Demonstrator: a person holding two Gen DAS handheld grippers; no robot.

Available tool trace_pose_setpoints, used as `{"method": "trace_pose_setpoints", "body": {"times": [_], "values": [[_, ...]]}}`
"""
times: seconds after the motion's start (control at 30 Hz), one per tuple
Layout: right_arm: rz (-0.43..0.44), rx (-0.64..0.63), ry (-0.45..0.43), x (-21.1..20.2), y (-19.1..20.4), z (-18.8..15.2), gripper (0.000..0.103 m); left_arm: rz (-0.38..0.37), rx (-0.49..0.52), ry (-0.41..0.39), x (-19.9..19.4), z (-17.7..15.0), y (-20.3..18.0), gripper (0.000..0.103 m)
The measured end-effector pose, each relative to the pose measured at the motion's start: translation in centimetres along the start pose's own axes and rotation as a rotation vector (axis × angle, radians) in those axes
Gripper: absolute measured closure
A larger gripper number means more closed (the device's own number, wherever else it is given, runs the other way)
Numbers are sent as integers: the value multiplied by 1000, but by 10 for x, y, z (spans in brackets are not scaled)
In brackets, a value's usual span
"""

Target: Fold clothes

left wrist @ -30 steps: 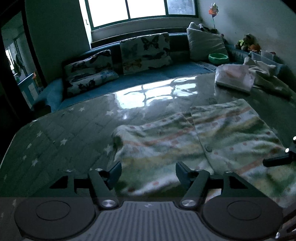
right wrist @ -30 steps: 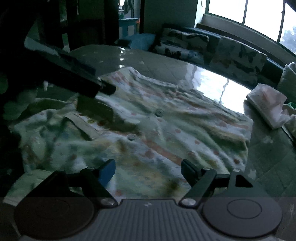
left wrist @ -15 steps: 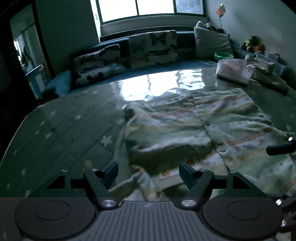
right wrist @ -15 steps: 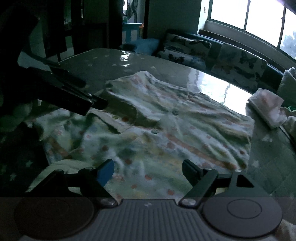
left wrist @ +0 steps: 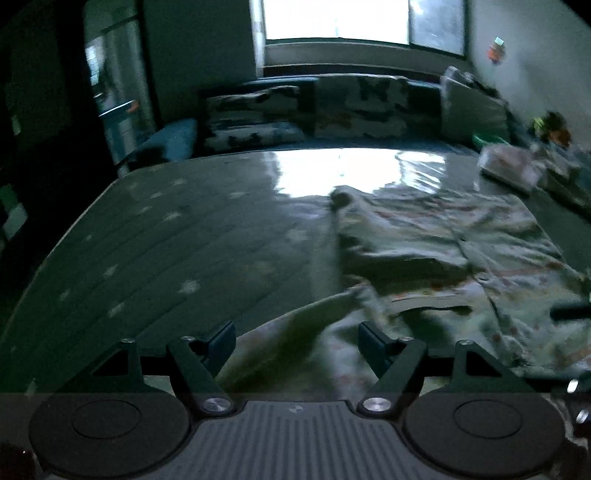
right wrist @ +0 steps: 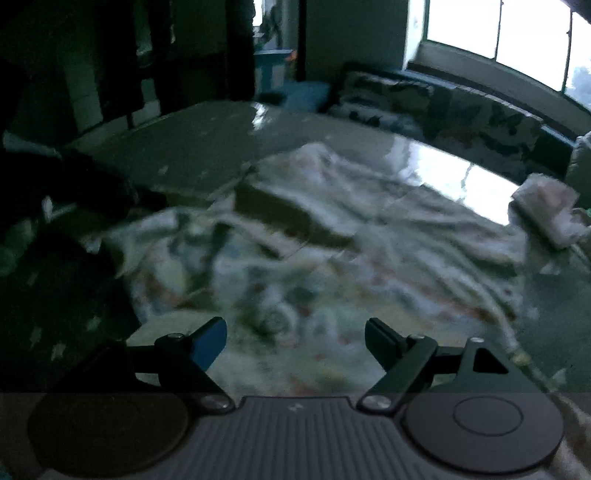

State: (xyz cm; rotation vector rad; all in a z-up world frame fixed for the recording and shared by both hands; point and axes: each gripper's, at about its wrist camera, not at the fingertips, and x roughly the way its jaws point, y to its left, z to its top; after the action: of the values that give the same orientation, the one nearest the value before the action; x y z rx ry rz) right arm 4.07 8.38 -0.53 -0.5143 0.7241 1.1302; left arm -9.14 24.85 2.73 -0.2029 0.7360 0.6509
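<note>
A wide counter (left wrist: 177,243) with a dark cover printed with pale stars fills most of both views, and its far part shines under the window (left wrist: 332,18). Behind it stands a sofa (left wrist: 369,99) with patterned cushions. On the right half of the counter lies the garment (left wrist: 461,240), a light buttoned top with stripes and small dots; it is spread out but wrinkled, with one side part folded over the body, and a pale sleeve-like part (left wrist: 295,325) reaches toward the near edge. In the right wrist view the same garment (right wrist: 369,258) lies in front of the camera, though blur hides its details. A smaller folded cloth (right wrist: 546,206) rests beyond it, near the far right edge. The left tongs (left wrist: 297,338) are released, spread wide just above the near part of the garment and holding nothing. The right tongs (right wrist: 295,338) are also released, over the cloth, and it seems they do not touch it.
</note>
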Motion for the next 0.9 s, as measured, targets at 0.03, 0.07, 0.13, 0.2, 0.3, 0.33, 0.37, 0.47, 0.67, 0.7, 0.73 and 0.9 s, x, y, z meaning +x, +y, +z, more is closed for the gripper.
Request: {"method": "trace_pose_setpoints", "body": {"times": [0.03, 0.07, 0.13, 0.2, 0.3, 0.33, 0.37, 0.47, 0.67, 0.7, 0.73, 0.9], "values": [[0, -8, 3, 2, 2, -3, 19, 13, -20, -5, -4, -3, 8, 29], [-1, -14, 0, 2, 3, -5, 19, 31, -39, -10, -8, -5, 17, 29], [1, -10, 3, 1, 2, -6, 18, 75, -81, -15, -14, -11, 37, 29], [0, -8, 9, 1, 0, -6, 17, 117, -113, -5, -17, -18, 57, 29], [1, -10, 12, 1, 0, -6, 16, 167, -141, 26, -16, -27, 79, 29], [-1, -13, 12, 2, 0, -6, 15, 170, -146, 35, -15, -30, 83, 29], [-1, -14, 12, 2, 1, -6, 15, 166, -150, 46, -13, -32, 85, 29], [-1, -13, 14, 2, 1, -6, 15, 145, -160, 68, -9, -37, 90, 30], [-4, -14, 18, 2, 0, -6, 13, 91, -189, 78, -4, -39, 97, 50], [-4, -15, 19, 2, 0, -5, 13, 91, -195, 76, -4, -39, 98, 50], [-4, -14, 19, 2, 0, -5, 12, 101, -201, 75, -3, -39, 100, 50], [-2, -17, 22, 3, -1, -5, 12, 122, -218, 75, 1, -39, 110, 48]]}}
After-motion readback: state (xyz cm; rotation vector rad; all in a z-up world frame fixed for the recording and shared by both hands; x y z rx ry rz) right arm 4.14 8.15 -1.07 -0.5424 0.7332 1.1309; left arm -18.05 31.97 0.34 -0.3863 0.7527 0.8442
